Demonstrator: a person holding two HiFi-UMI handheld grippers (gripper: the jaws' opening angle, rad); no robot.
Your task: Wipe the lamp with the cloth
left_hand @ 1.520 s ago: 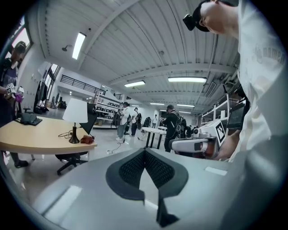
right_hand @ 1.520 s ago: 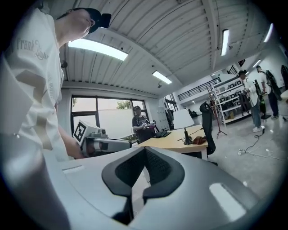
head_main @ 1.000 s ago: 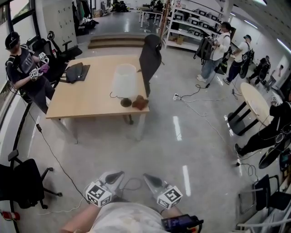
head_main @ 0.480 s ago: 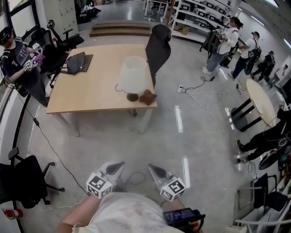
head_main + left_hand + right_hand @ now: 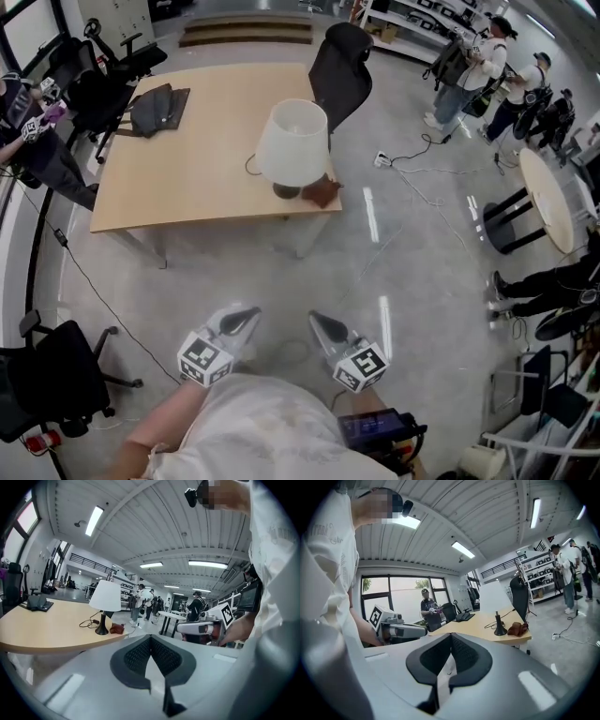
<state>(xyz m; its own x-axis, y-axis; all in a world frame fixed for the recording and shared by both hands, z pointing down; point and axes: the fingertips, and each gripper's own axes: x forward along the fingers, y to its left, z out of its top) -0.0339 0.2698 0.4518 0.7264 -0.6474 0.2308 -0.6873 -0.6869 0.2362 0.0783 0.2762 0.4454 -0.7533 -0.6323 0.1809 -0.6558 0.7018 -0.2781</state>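
**Approach to the work table, head view with both gripper views.** The left gripper [image 5: 246, 317] and the right gripper [image 5: 319, 323] are carried low in front of the person, side by side and pointing towards the table [image 5: 187, 183]. In each gripper view the 2 jaws are pressed together at the tips with nothing between them, so both tools are empty.

The lamp [image 5: 292, 142], with a white shade on a dark base, stands upright near the table's front right corner. The reddish-brown cloth [image 5: 323, 194] lies crumpled on the tabletop just beside the base, at the table edge. A dark office chair [image 5: 340, 70] stands behind that corner, and a dark bag [image 5: 155, 105] lies on the far left part of the table.

**Change.** Compared with the 2 earlier head views, the table, lamp and cloth sit larger and lower in the picture, and less bare floor [image 5: 309, 272] separates them from the grippers. The grippers keep the same closed, paired posture throughout. This reads as the person walking up to the table.

**Meaning for the task.** Wiping has not begun. The cloth is untouched and well apart from both grippers. The step in hand appears to be the approach, and 1 gripper must then open to pick up the cloth.
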